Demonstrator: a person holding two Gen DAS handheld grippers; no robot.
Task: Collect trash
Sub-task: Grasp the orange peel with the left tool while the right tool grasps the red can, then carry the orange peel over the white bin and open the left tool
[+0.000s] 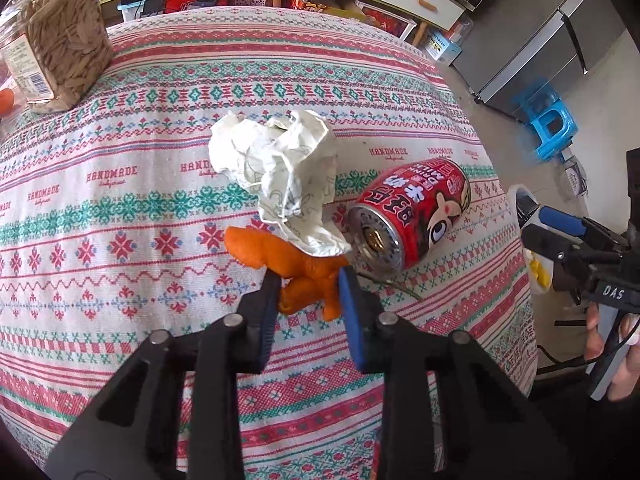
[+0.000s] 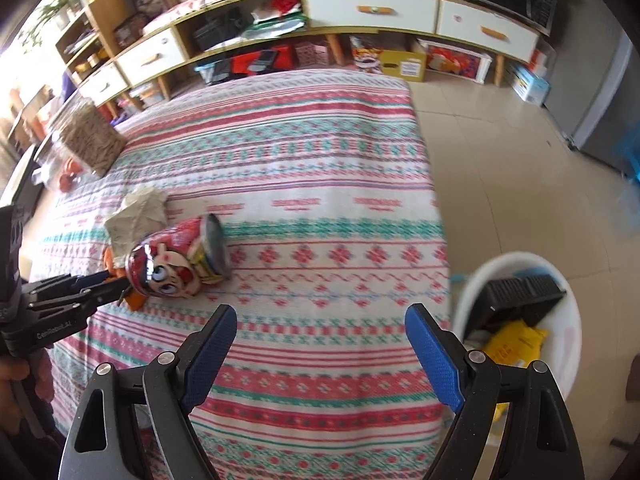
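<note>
Orange peel [image 1: 308, 276], a curled strip of bright citrus rind, lies on the table's red, green and white patterned cloth [image 1: 132, 208] near its right edge, and it sits between the two blue-padded fingers of the left gripper [image 1: 308, 284]. The fingers stand narrowly apart with the peel filling the gap; the left pad touches the rind, but a firm clamp cannot be confirmed from this view. Touching the far end of the peel and partly lying over it is a crumpled ball of white printed paper [image 1: 280, 176]. Just right of the paper a red milk-drink can with a cartoon face [image 1: 412, 212] lies on its side, its metal end turned toward the left gripper. A thin green stem [image 1: 400, 286] rests on the cloth just below the can.

At the far left corner of the table stands a clear plastic jar of pale seeds [image 1: 56, 36], with small orange fruit [image 1: 6, 100] beside it.

The right gripper [image 2: 320, 316] hangs above the near right part of the cloth with its blue pads spread wide and nothing between them. Beyond the right edge of the table, on the tiled floor, stands a white round bin [image 2: 568, 316] holding a black ribbed object [image 2: 520, 296] and yellow wrapping [image 2: 516, 340].
</note>
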